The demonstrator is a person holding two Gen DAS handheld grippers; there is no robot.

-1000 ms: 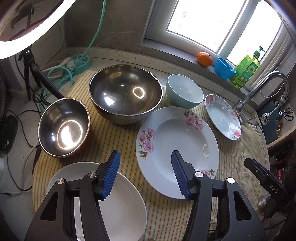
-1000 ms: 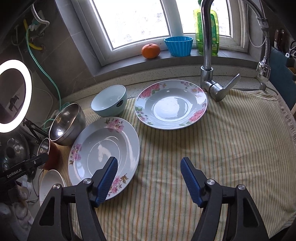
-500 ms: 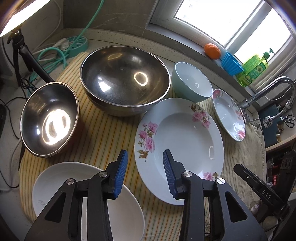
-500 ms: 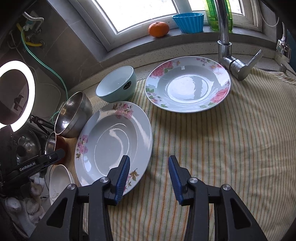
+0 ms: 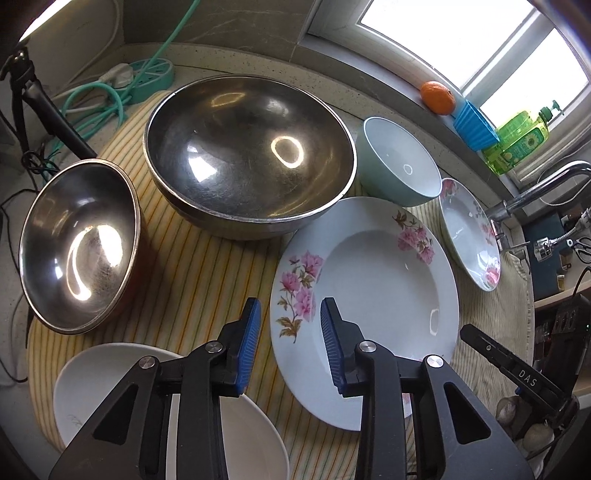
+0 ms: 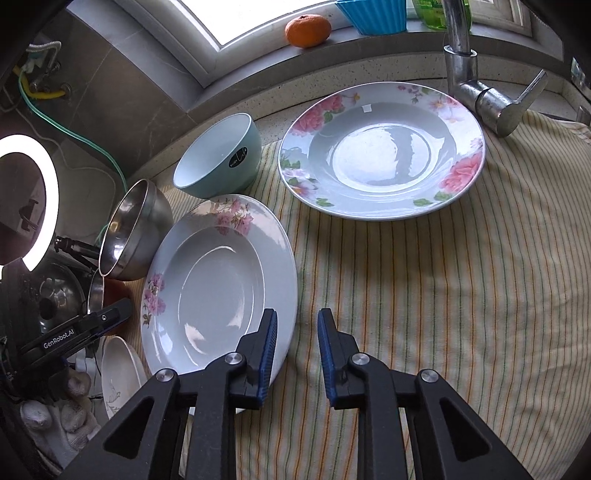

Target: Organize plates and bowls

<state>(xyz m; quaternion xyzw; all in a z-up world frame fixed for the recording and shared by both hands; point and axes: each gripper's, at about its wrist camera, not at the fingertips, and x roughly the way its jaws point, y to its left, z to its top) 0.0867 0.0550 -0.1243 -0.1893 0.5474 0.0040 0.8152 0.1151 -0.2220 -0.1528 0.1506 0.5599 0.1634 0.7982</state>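
Note:
On a striped cloth lie a large floral plate (image 5: 373, 280) (image 6: 221, 284), a second floral plate (image 5: 469, 232) (image 6: 380, 151) near the faucet, a pale blue bowl (image 5: 399, 162) (image 6: 218, 158), a big steel bowl (image 5: 247, 155) (image 6: 133, 229), a smaller steel bowl (image 5: 77, 243) and a white plate (image 5: 110, 380) (image 6: 118, 373). My left gripper (image 5: 290, 339) is open with a narrow gap, straddling the large floral plate's left rim. My right gripper (image 6: 297, 354) is open with a narrow gap, straddling that plate's right rim.
A chrome faucet (image 6: 476, 74) stands at the back right. An orange (image 6: 308, 26), a blue cup (image 6: 373, 14) and a green soap bottle (image 5: 517, 136) sit on the window sill. A ring light (image 6: 33, 199) with tripod and hoses stand at the left.
Both grippers have narrowed their jaws and moved down and in toward the large floral plate, one at each side of its rim.

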